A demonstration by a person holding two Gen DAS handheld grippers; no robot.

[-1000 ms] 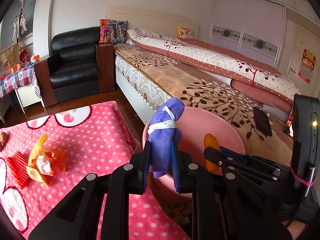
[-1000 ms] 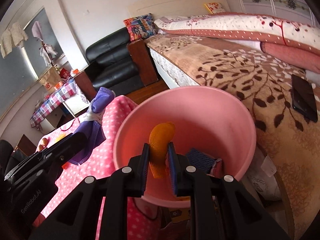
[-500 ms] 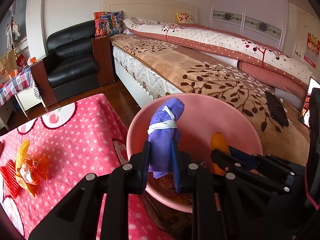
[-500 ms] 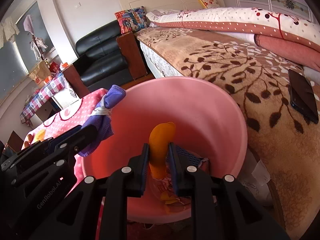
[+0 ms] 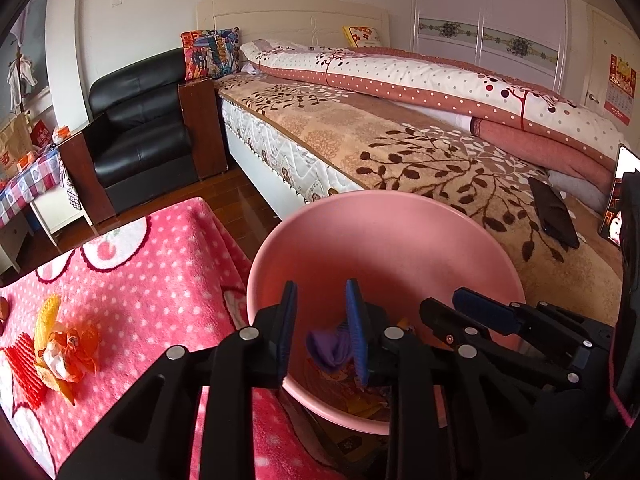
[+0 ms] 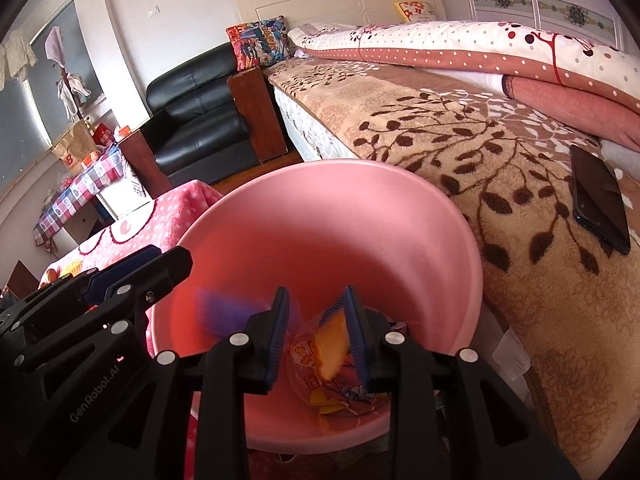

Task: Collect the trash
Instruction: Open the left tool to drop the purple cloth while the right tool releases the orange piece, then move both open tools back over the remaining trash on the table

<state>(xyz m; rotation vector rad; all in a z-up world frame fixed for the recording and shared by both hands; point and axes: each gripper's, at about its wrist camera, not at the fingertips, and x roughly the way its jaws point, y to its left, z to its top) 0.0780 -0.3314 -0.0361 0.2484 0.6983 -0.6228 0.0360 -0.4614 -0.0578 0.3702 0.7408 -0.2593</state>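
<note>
Both jaws just spread; purple cloth (image 5: pixel 326 350) and orange peel (image 6: pixel 332 346) drop into pink basin (image 5: pixel 384 236).

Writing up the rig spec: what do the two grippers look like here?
Both the left gripper and the right gripper are matte black with angular linkages, silver rivet pivots and blue ribbed pads. The left one's body carries white "GenRobot.AI" lettering.
</note>
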